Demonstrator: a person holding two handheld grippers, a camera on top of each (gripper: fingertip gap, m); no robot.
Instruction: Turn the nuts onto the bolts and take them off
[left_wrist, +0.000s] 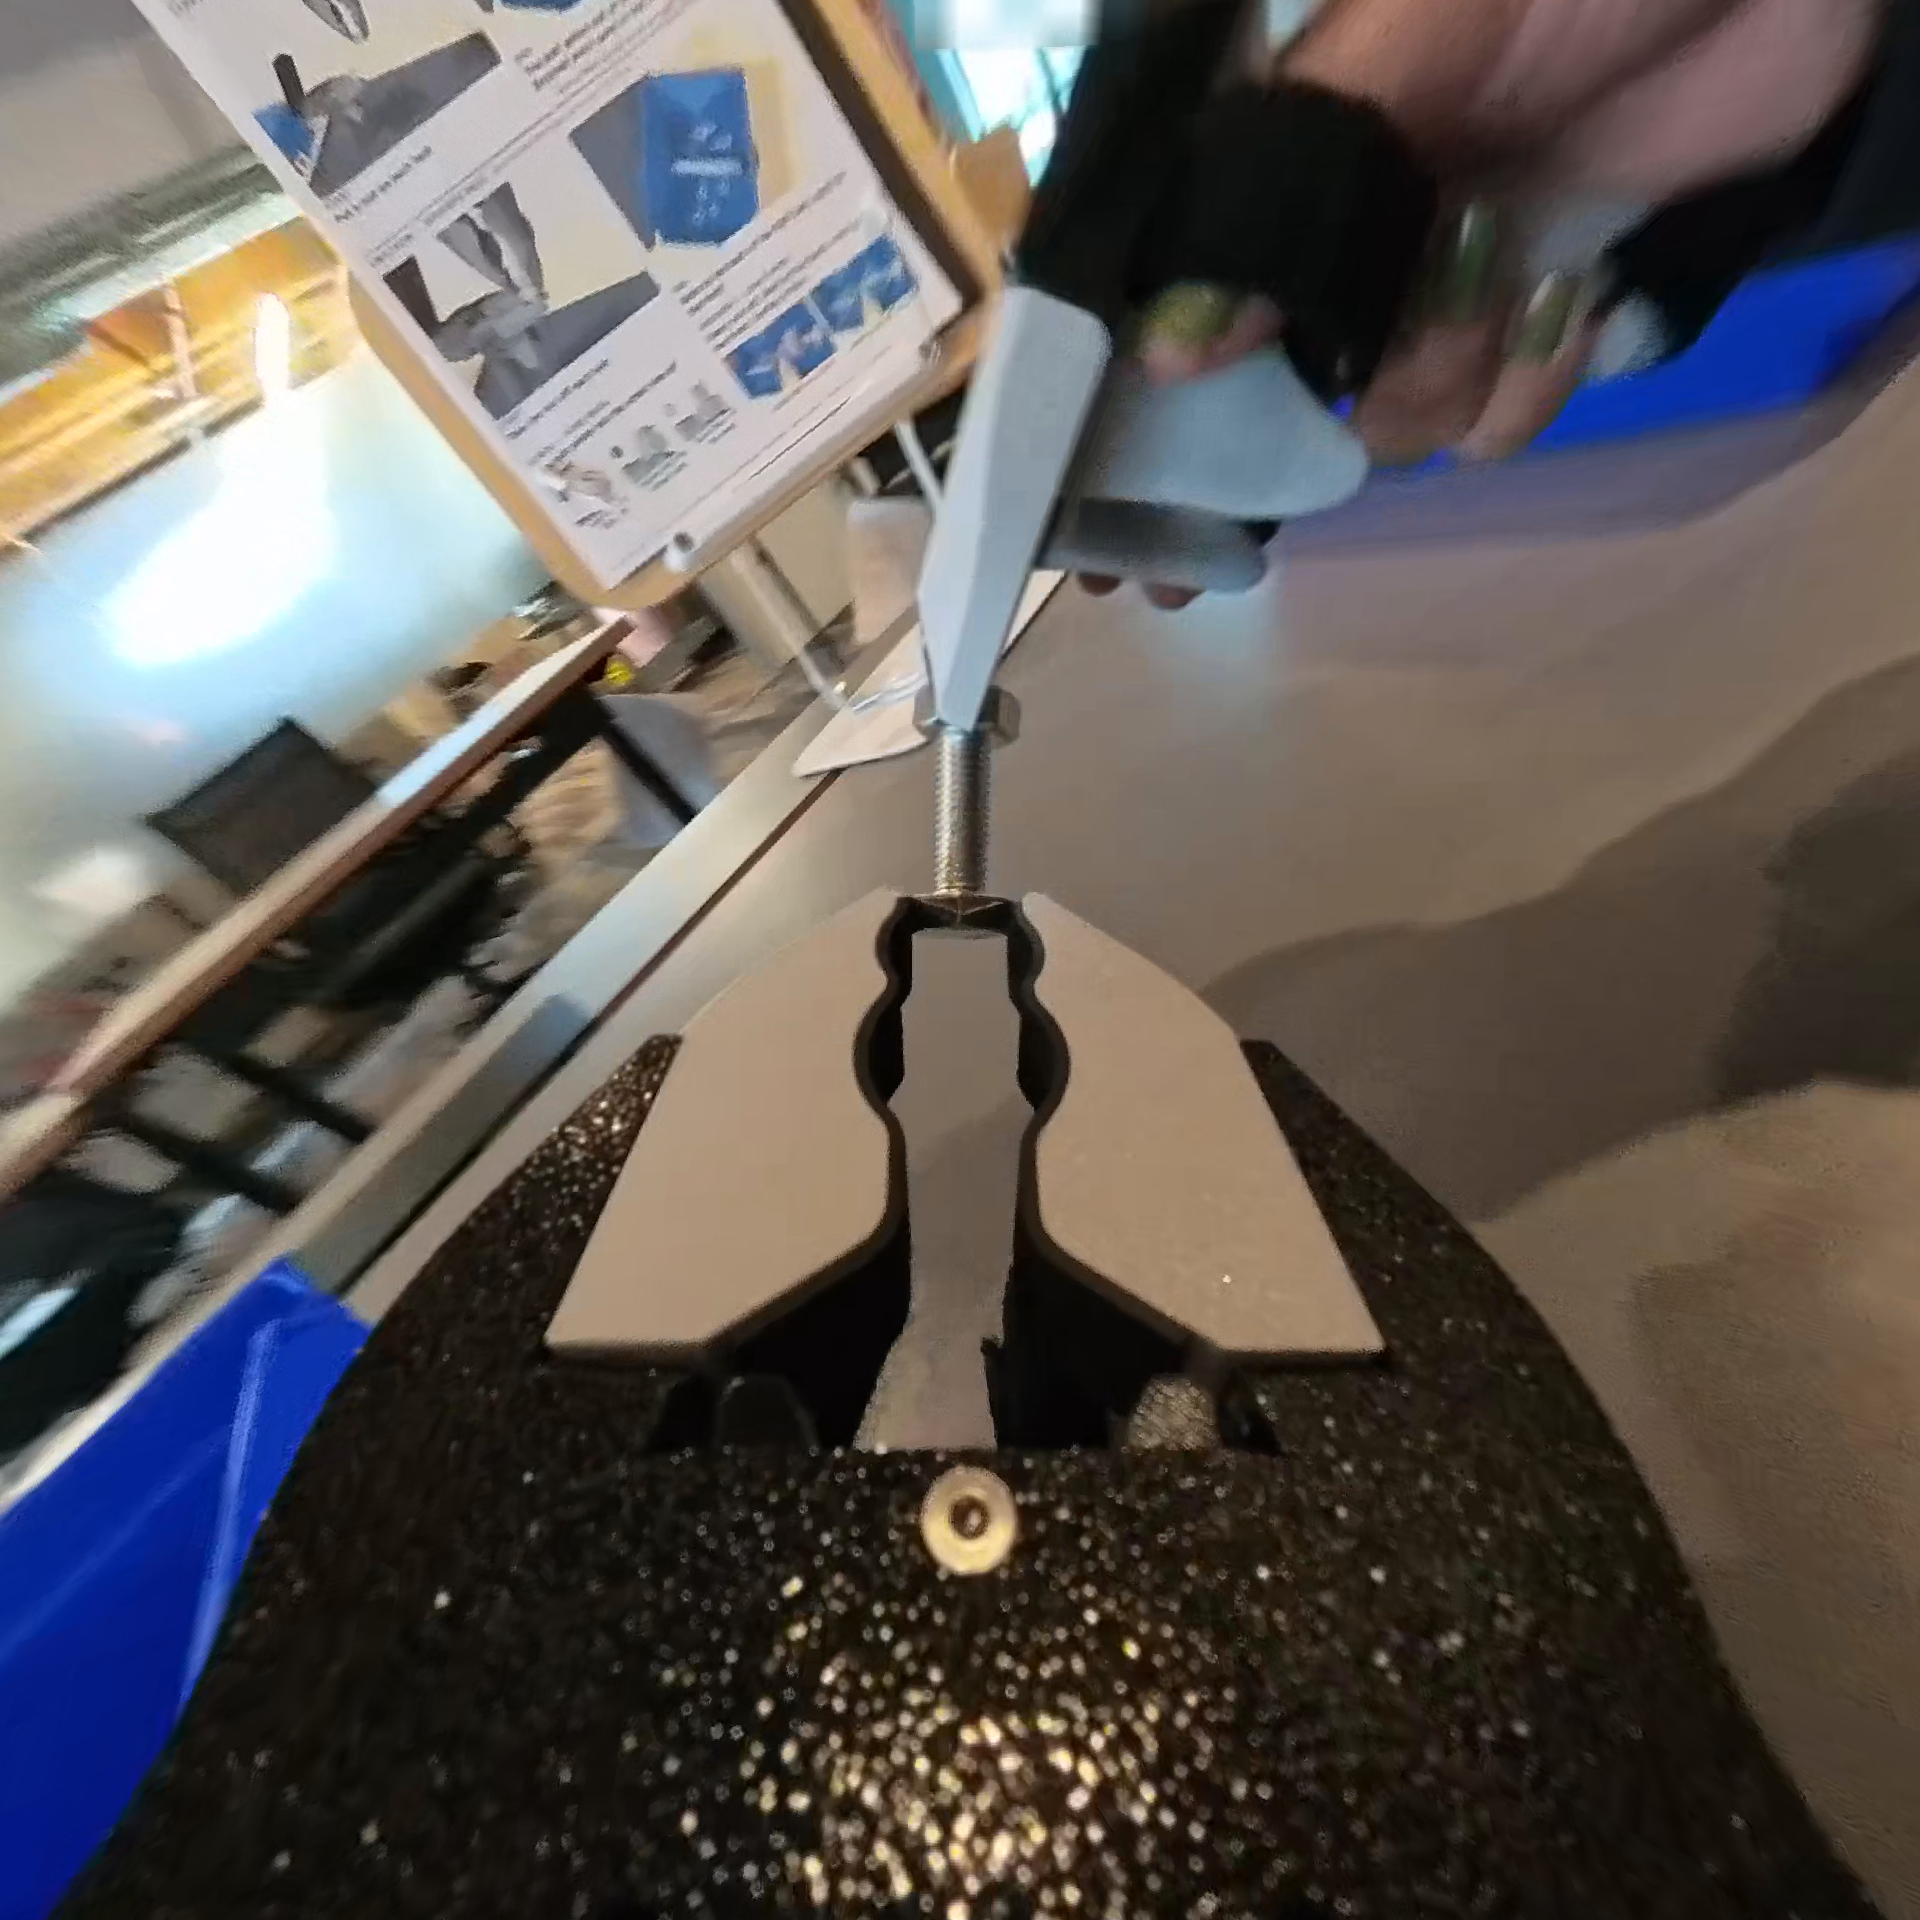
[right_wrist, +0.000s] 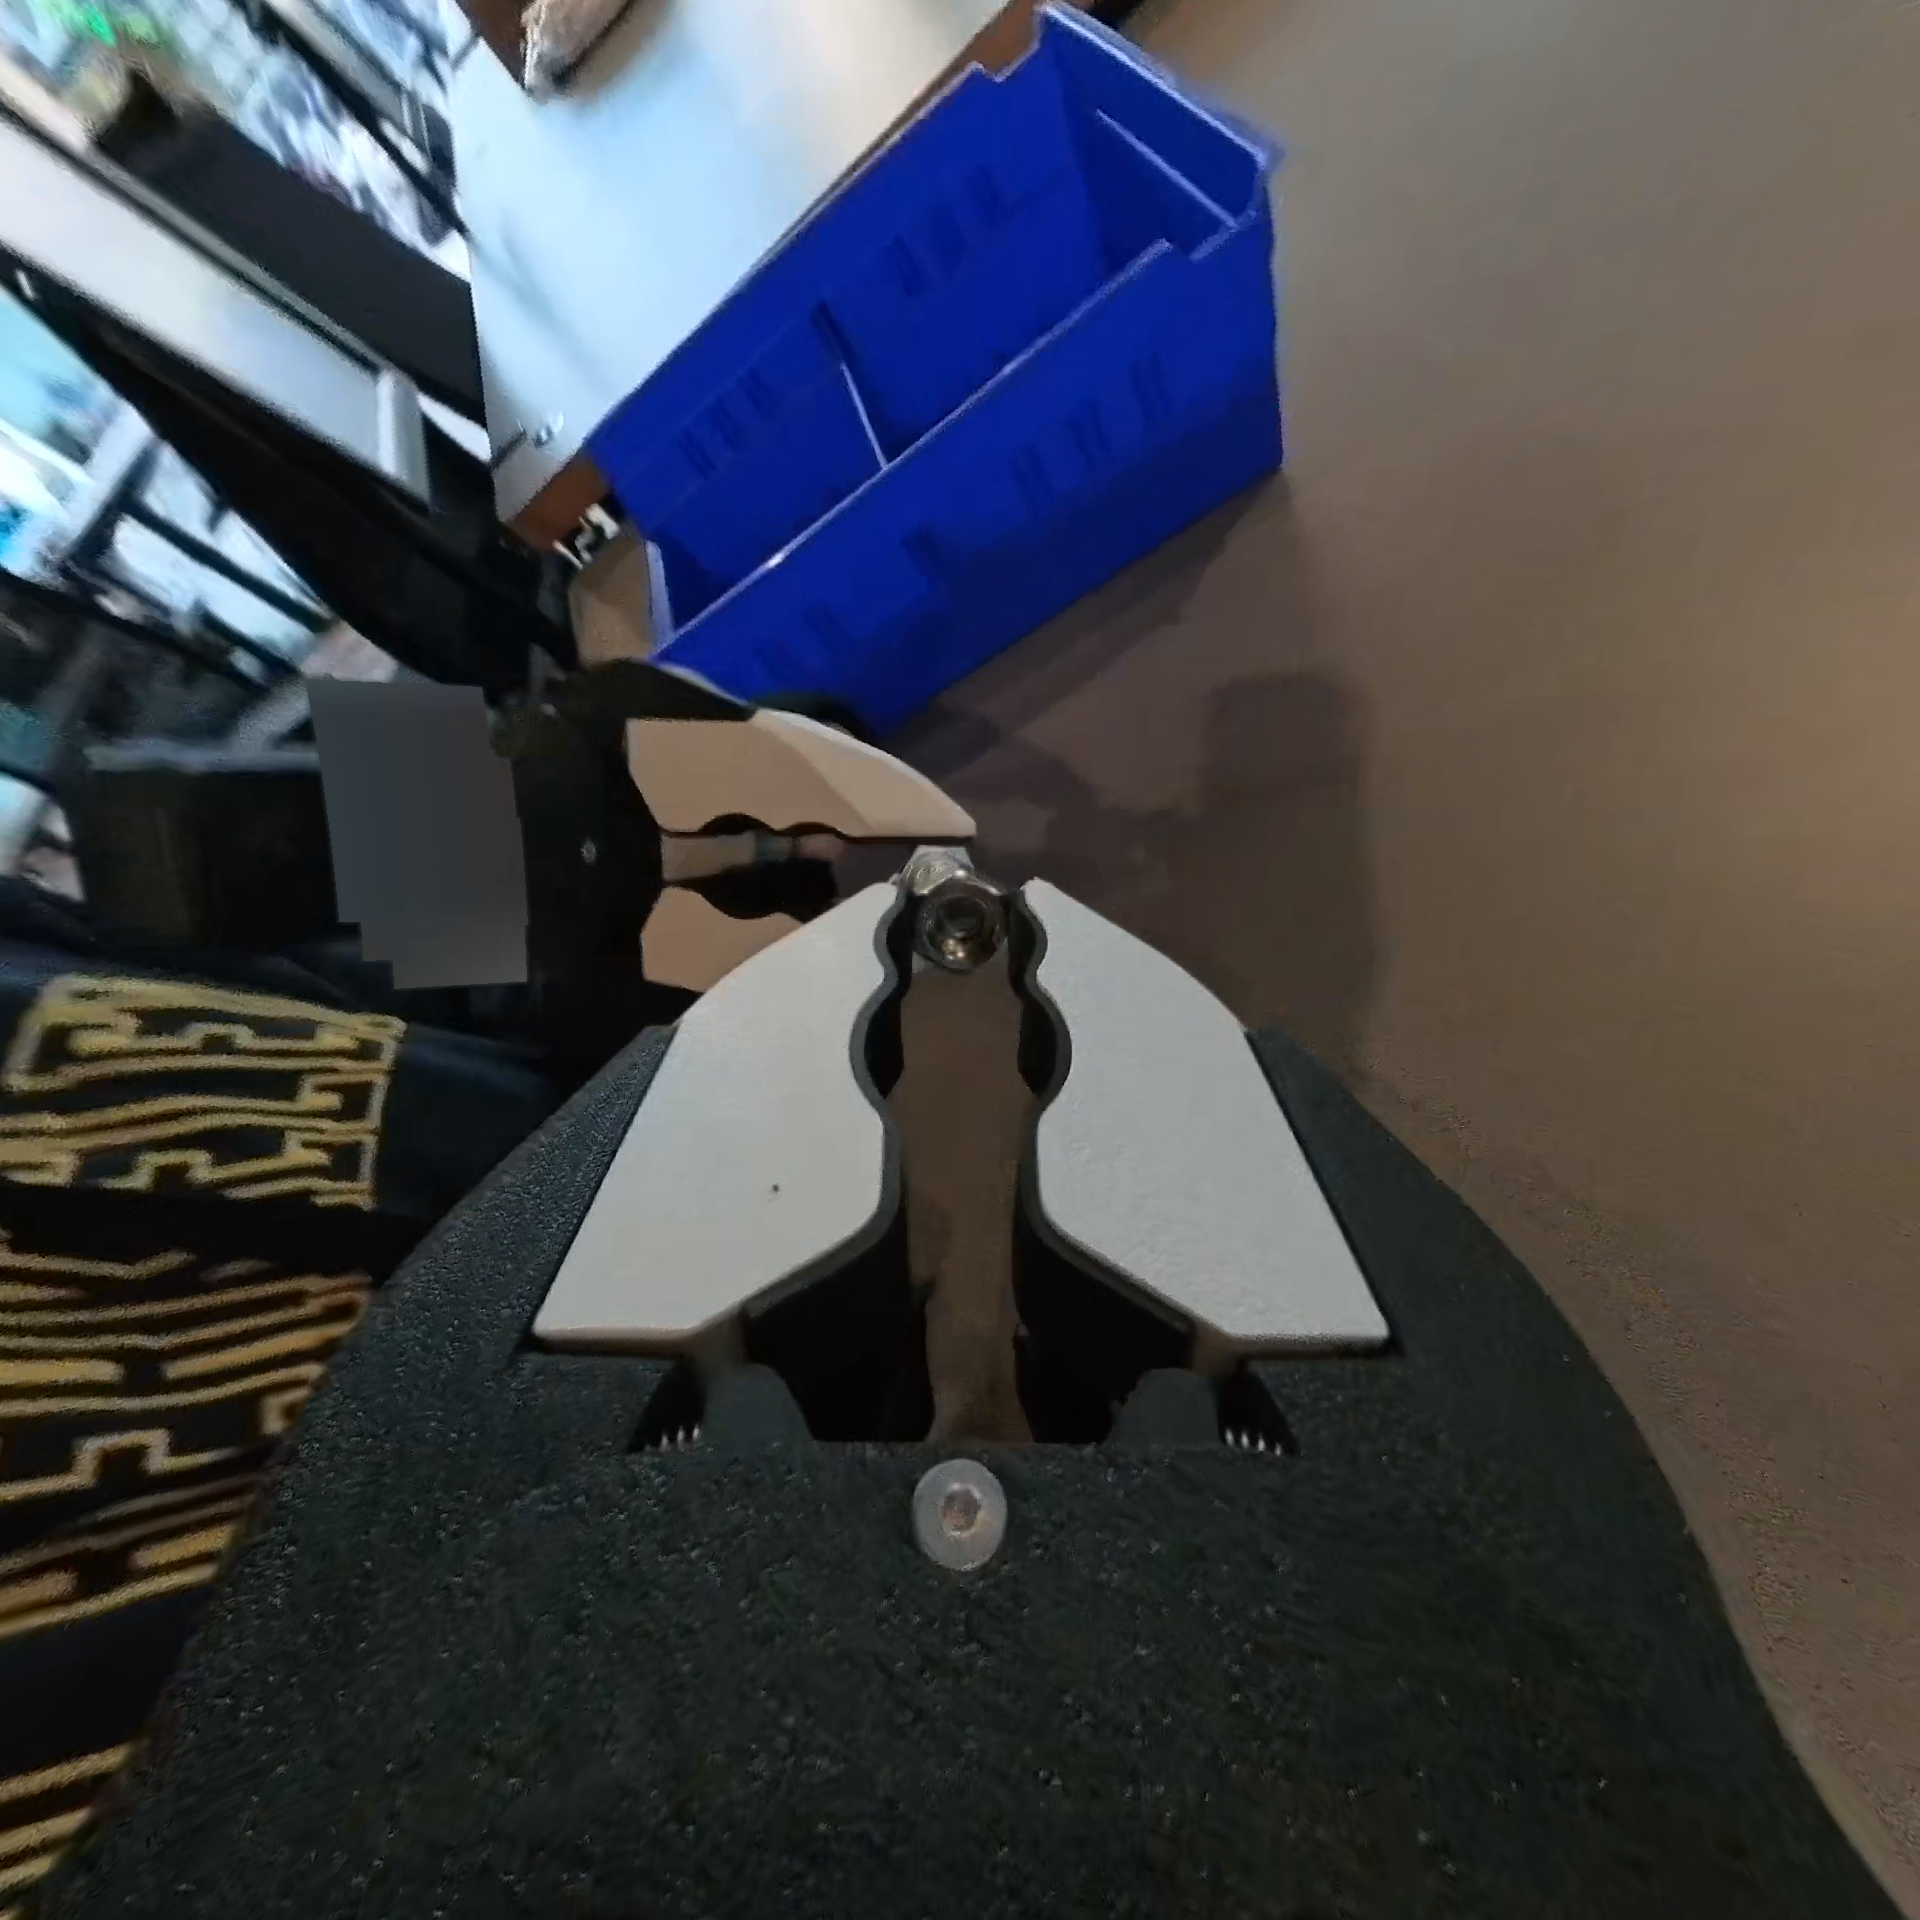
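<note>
Left wrist view: left gripper (left_wrist: 961, 914) pinches the hex head of a bolt (left_wrist: 962, 821) between its fingertips, threaded shank running straight out along the finger axis, clear of the grey tabletop (left_wrist: 1455, 790). At the shank's far end, a hex nut (left_wrist: 971, 713) is caught in the right gripper (left_wrist: 961, 701), which comes in from upper right, a person's hand (left_wrist: 1434, 270) behind it; instruction board (left_wrist: 582, 260) stands far left. Right wrist view: at left, the left gripper (right_wrist: 831, 847) enters sideways; centre, right gripper (right_wrist: 954, 914) is closed around the nut (right_wrist: 951, 920), seen end-on with bolt end inside it; blue divided bin (right_wrist: 987, 416) beyond. Key relation: bolt axis lies along the left fingers, nearly square to the right gripper's reach. Judgement: nut sits at the thread tip, so the turn must be about that axis; tilt risks cross-threading
</note>
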